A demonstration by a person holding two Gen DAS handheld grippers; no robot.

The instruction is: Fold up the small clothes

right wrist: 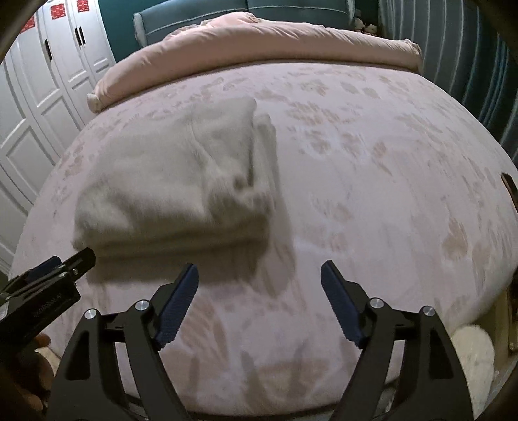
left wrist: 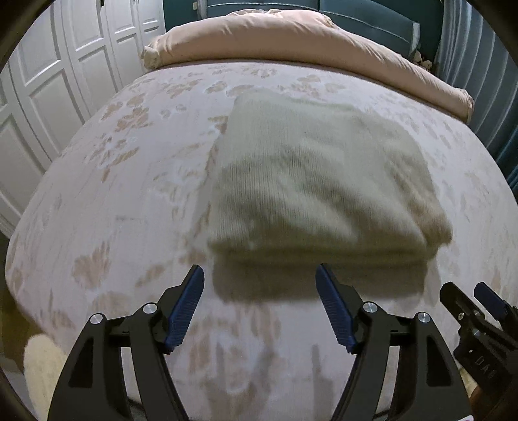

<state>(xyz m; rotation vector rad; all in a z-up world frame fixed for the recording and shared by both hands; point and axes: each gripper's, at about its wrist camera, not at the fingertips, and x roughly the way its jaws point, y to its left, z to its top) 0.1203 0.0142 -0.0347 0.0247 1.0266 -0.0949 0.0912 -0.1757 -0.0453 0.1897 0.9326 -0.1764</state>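
A cream knitted garment (left wrist: 317, 175) lies folded in a thick rectangle on the pink patterned bed (left wrist: 129, 200). My left gripper (left wrist: 259, 275) is open and empty, just short of the garment's near edge. In the right wrist view the same garment (right wrist: 174, 181) lies to the left of centre. My right gripper (right wrist: 259, 272) is open and empty, over the bedspread (right wrist: 372, 194) to the right of the garment's near corner. Each gripper shows in the other's view: the right gripper at the lower right (left wrist: 469, 294), the left gripper at the lower left (right wrist: 58, 262).
A rolled pink duvet (left wrist: 291, 35) lies across the far end of the bed before a teal headboard (left wrist: 365, 16). White wardrobe doors (left wrist: 48, 84) stand to the left. A striped curtain (right wrist: 453, 42) hangs at the right. A fluffy white thing (right wrist: 469, 353) lies below the bed's near edge.
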